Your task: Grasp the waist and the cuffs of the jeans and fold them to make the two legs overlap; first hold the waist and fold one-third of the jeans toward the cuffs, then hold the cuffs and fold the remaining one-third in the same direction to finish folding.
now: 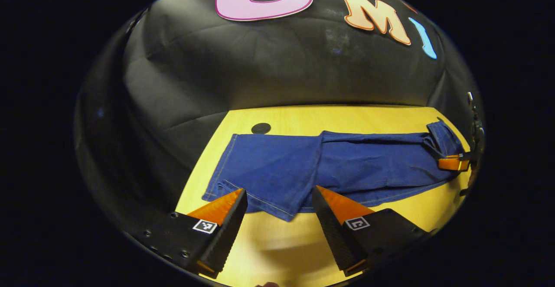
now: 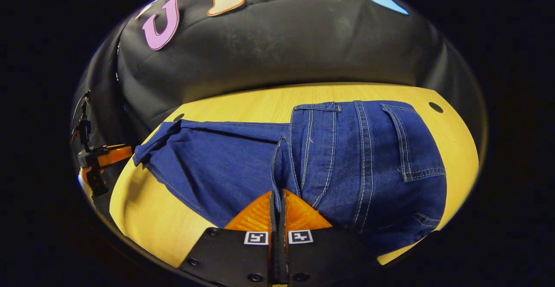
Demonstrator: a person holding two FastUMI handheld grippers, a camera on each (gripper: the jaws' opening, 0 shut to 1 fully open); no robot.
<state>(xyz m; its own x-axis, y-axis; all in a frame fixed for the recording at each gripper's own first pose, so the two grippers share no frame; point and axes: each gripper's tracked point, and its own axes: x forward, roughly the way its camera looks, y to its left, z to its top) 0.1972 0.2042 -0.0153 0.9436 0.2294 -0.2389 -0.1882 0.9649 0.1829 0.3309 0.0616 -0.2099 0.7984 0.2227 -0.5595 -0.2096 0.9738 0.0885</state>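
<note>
Blue jeans (image 1: 347, 165) lie lengthwise on the yellow wooden table (image 1: 277, 243), cuffs at the left in the left gripper view. My left gripper (image 1: 278, 191) is open and low over the near edge of the cuff end; a corner of denim lies between its fingers without being pinched. In the right gripper view the waist and back pockets of the jeans (image 2: 368, 157) lie just ahead. My right gripper (image 2: 276, 197) is shut on a raised fold of denim at the waist. That same right gripper (image 1: 453, 163) shows far right in the left gripper view, holding the waist end lifted.
A round black hole (image 1: 261, 128) sits in the table beyond the cuffs, and another hole (image 2: 435, 107) lies past the waist. The black cloth wall (image 1: 277, 70) stands right behind the table's far edge. Bare tabletop (image 2: 160, 230) runs along the near side of the jeans.
</note>
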